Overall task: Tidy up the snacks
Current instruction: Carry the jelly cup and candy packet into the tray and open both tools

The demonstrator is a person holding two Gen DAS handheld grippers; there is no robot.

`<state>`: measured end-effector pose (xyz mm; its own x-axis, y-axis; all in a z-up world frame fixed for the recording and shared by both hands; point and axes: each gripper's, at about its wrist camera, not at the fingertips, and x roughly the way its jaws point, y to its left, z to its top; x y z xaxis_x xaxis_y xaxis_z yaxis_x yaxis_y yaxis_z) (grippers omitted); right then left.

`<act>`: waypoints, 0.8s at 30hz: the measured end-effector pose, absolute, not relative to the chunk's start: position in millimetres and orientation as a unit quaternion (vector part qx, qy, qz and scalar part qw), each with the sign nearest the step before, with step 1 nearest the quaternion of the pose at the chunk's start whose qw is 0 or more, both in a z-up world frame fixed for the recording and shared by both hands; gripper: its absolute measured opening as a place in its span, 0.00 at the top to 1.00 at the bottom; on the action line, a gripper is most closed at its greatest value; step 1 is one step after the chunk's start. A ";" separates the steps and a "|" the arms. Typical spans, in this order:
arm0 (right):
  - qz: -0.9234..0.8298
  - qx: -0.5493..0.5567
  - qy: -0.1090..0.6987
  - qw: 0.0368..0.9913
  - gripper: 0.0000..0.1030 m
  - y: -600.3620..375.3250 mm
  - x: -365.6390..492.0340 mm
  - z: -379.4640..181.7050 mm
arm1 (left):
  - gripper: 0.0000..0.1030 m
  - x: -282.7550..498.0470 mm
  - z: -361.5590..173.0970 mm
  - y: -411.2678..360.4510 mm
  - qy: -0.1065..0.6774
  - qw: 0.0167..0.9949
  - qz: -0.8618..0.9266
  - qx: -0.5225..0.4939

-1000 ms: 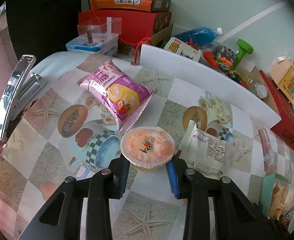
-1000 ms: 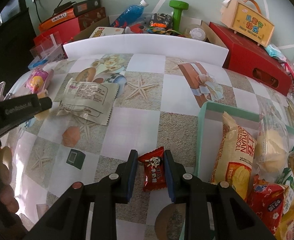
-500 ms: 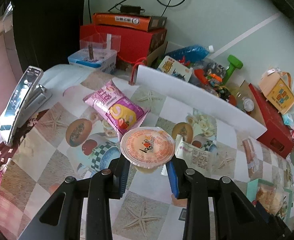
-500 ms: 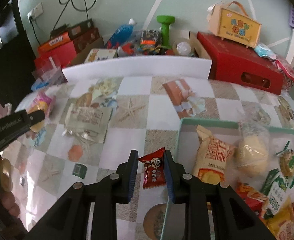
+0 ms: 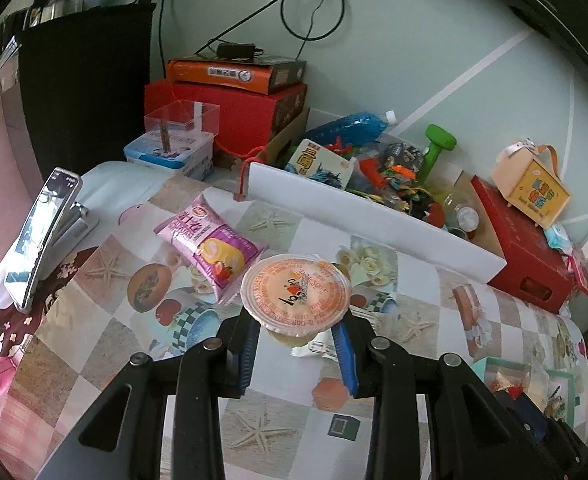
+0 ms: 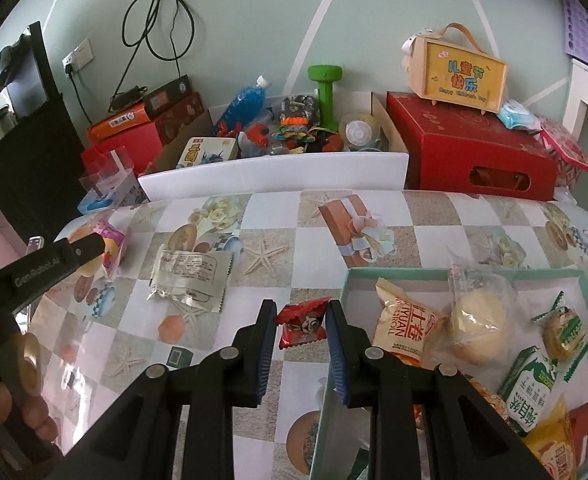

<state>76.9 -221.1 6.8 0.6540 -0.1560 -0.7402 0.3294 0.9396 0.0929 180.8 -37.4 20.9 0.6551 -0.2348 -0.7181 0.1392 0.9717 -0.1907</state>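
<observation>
My left gripper (image 5: 296,340) is shut on an orange-lidded jelly cup (image 5: 296,294) and holds it above the table. A pink snack bag (image 5: 210,242) lies on the table to the left behind it. My right gripper (image 6: 301,330) is shut on a small red candy packet (image 6: 303,322), held in the air beside the left wall of the green-rimmed snack box (image 6: 336,344). The box holds several snacks, among them a yellow roll bag (image 6: 402,330) and a milk carton (image 6: 532,380). A white wrapper (image 6: 190,276) lies on the table left of the gripper.
A white board (image 6: 274,176) stands along the table's far edge, with red boxes (image 6: 470,156), a green dumbbell (image 6: 326,92) and toys behind it. A phone on a stand (image 5: 42,236) sits at the left edge. The left gripper's arm (image 6: 38,272) shows in the right wrist view.
Both grippers have risen from the table with their snacks. The right gripper has moved closer to the snack box, and more of the box shows.
</observation>
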 end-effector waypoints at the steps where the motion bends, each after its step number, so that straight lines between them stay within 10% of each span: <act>1: -0.135 0.111 0.393 0.903 0.74 -222.1 75.6 7.0 | 0.65 180.1 21.8 -39.8 0.401 0.908 -0.105 -0.057; 24: -0.417 0.203 0.312 0.829 0.74 -355.5 -19.3 34.9 | 0.65 112.6 40.4 -190.4 0.379 0.856 -0.347 0.052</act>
